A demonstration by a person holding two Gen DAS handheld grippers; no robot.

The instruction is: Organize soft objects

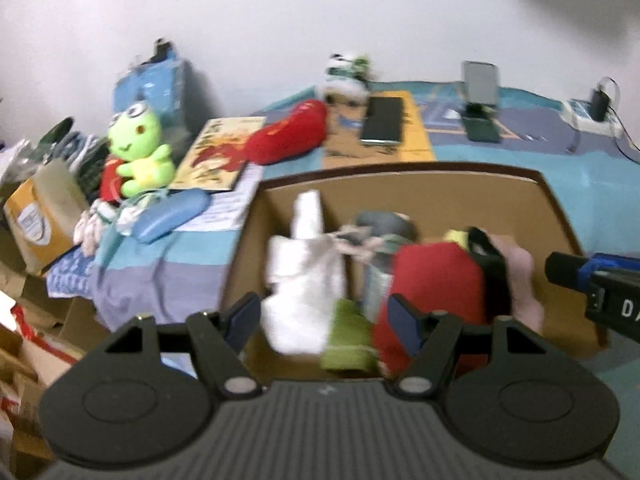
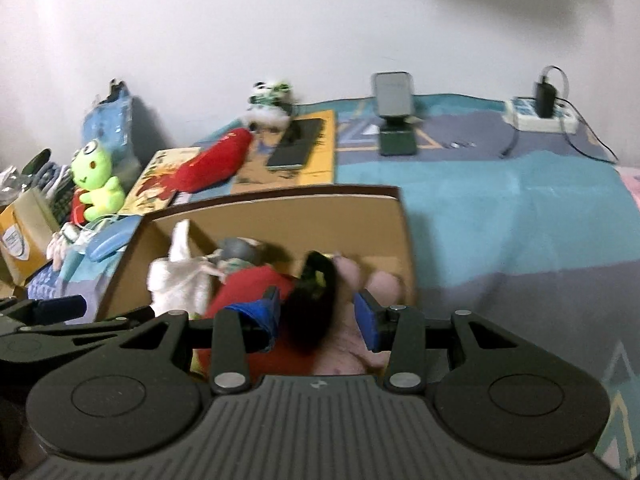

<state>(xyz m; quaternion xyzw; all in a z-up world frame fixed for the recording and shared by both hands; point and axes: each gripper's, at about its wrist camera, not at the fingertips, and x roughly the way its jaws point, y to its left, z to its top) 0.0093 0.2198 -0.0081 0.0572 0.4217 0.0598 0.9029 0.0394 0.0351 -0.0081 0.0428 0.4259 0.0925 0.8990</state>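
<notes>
box: open cardboard box (image 1: 400, 184) on the bed, near end under both grippers; its far wall is a straight edge across both views, right wall (image 2: 406, 240) straight, bare blanket beyond it
open room: wide bare stretch of blanket (image 2: 520, 208) right of the box; left of the box is crowded
left gripper: left gripper (image 1: 320, 316) hangs over the near-left part of the box, jaws spread wide, nothing between them touched that I can tell; white cloth (image 1: 304, 276) and green cloth (image 1: 348, 336) lie below the gap
right gripper: right gripper (image 2: 320, 312) over the near-right of the box, jaws apart, a black soft item (image 2: 316, 308) in the gap; contact with the pads cannot be told, blurred
box contents: red plush (image 1: 436, 280) in the middle, pink plush (image 2: 360, 320) at right, grey item (image 1: 384, 224) toward the back, all piled and touching
red pillow: long red pillow (image 1: 288, 136) outside the box, behind its far-left corner, long axis slanting from near-left to far-right, far end by the panda toy (image 1: 346, 76)
frog: green frog plush (image 1: 138, 148) sits upright left of the box, face toward the cameras
other: picture book (image 1: 216, 156) flat under the red pillow's near end; dark phone (image 1: 382, 120) flat; phone on stand (image 2: 394, 112) upright; power strip with charger (image 2: 540, 112) far right
writing: letters "DA" on the right gripper body in the left view; yellow carton (image 1: 36, 216) label too blurred to read
</notes>
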